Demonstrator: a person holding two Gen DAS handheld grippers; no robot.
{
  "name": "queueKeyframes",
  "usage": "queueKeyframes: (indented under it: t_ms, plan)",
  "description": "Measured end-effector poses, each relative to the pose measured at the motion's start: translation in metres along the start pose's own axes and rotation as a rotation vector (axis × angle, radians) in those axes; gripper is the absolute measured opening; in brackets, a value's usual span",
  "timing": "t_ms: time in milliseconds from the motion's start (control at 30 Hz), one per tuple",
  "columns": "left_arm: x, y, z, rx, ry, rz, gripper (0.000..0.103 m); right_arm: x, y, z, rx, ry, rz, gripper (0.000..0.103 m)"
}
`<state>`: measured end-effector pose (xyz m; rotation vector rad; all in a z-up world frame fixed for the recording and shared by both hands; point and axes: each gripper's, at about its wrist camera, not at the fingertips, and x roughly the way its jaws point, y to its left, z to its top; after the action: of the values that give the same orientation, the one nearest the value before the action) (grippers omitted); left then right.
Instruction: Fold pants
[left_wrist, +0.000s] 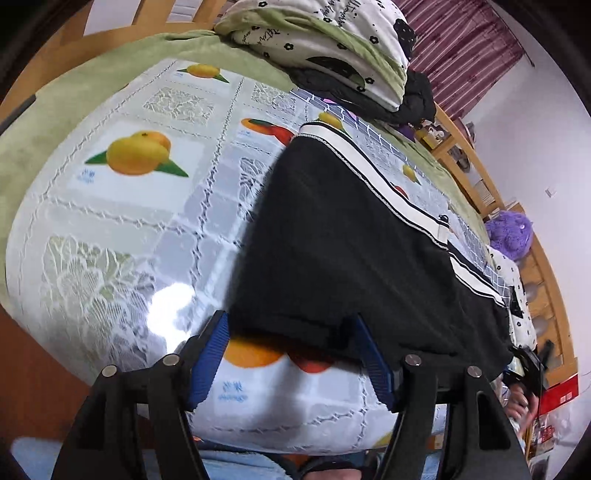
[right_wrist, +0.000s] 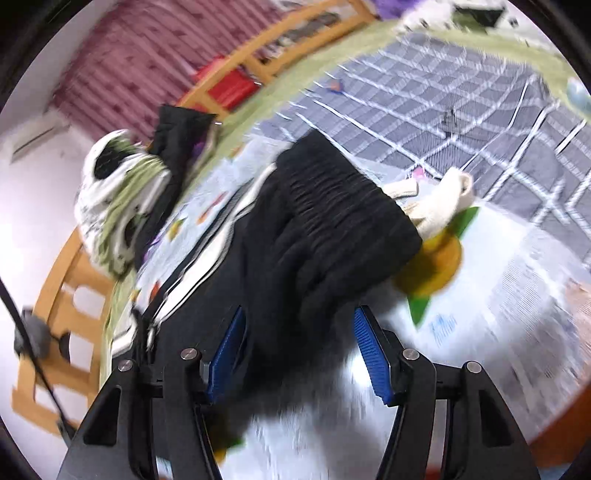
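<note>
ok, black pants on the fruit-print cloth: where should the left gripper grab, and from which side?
Take the pants by the hem edge nearest the left gripper, coming in low from the near side. That edge lies straight across the open jaws and lifts slightly off the tablecloth, so a finger should slip under.

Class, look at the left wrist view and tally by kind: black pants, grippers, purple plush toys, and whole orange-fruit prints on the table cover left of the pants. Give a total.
Black pants: 1
Left gripper: 1
Purple plush toy: 1
Orange-fruit prints: 2
Total: 5
</note>
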<state>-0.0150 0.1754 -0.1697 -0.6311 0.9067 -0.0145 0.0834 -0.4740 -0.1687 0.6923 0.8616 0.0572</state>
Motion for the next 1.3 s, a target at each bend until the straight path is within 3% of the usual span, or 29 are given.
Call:
queueKeyframes:
  t_ms: [100,133,167,233,300,400,467,567,667,767,867,933,967,1000,1067,1167,1233,1300]
  plan:
    - [0.000,0.004,-0.006,-0.043,-0.017,-0.029,0.068,0.031,0.005,0.012,0.006,0.047,-0.034,0.049]
    - [0.002,0.007,-0.006,-0.075,-0.027,-0.041,0.068,0.034,0.016,0.017,-0.051,0.035,-0.075,0.020]
    - [0.003,0.008,-0.005,-0.086,-0.028,-0.046,0.068,0.035,0.026,0.021,-0.115,0.040,-0.073,0.015]
    - [0.005,0.006,-0.002,-0.101,-0.026,-0.051,0.068,0.010,0.042,0.032,-0.222,-0.064,-0.022,0.015]
    - [0.005,0.004,-0.002,-0.104,-0.031,-0.045,0.068,-0.010,0.035,0.040,-0.205,-0.123,0.064,0.015]
    - [0.008,0.003,-0.003,-0.106,-0.037,-0.048,0.069,0.013,0.023,0.038,-0.230,-0.030,-0.083,0.027]
    - [0.008,0.003,-0.003,-0.112,-0.042,-0.050,0.069,0.037,0.008,0.029,-0.217,0.100,-0.147,0.030]
    - [0.006,0.005,-0.002,-0.121,-0.046,-0.039,0.069,0.012,0.008,0.016,-0.264,0.036,-0.190,0.036]
    - [0.005,0.009,-0.003,-0.142,-0.062,-0.044,0.069,-0.021,0.029,0.001,-0.348,-0.033,-0.240,0.036]
    - [0.013,0.009,-0.003,-0.202,-0.064,-0.099,0.074,-0.040,0.059,-0.014,-0.436,-0.035,-0.191,0.037]
    - [0.016,0.000,-0.008,-0.202,-0.111,-0.052,0.075,-0.037,0.082,-0.029,-0.475,-0.010,-0.155,0.039]
    - [0.016,-0.006,-0.007,-0.196,-0.122,-0.007,0.066,-0.028,0.090,-0.042,-0.476,0.024,-0.155,0.039]
    - [0.016,-0.009,-0.006,-0.194,-0.124,0.043,0.046,-0.022,0.092,-0.045,-0.465,0.041,-0.152,0.039]
    - [0.016,-0.011,-0.004,-0.180,-0.118,0.076,0.033,-0.016,0.095,-0.048,-0.453,0.060,-0.140,0.039]
    - [0.010,-0.026,0.004,-0.115,-0.129,0.102,0.019,-0.008,0.099,-0.055,-0.442,0.077,-0.113,0.039]
    - [-0.011,-0.068,0.013,0.042,-0.217,0.151,0.016,-0.004,0.105,-0.060,-0.470,0.045,-0.110,0.039]
    - [-0.025,-0.117,0.015,0.193,-0.289,0.176,0.014,-0.006,0.105,-0.060,-0.484,0.010,-0.105,0.039]
    - [-0.030,-0.152,0.017,0.277,-0.317,0.162,0.012,-0.006,0.100,-0.058,-0.467,-0.006,-0.089,0.038]
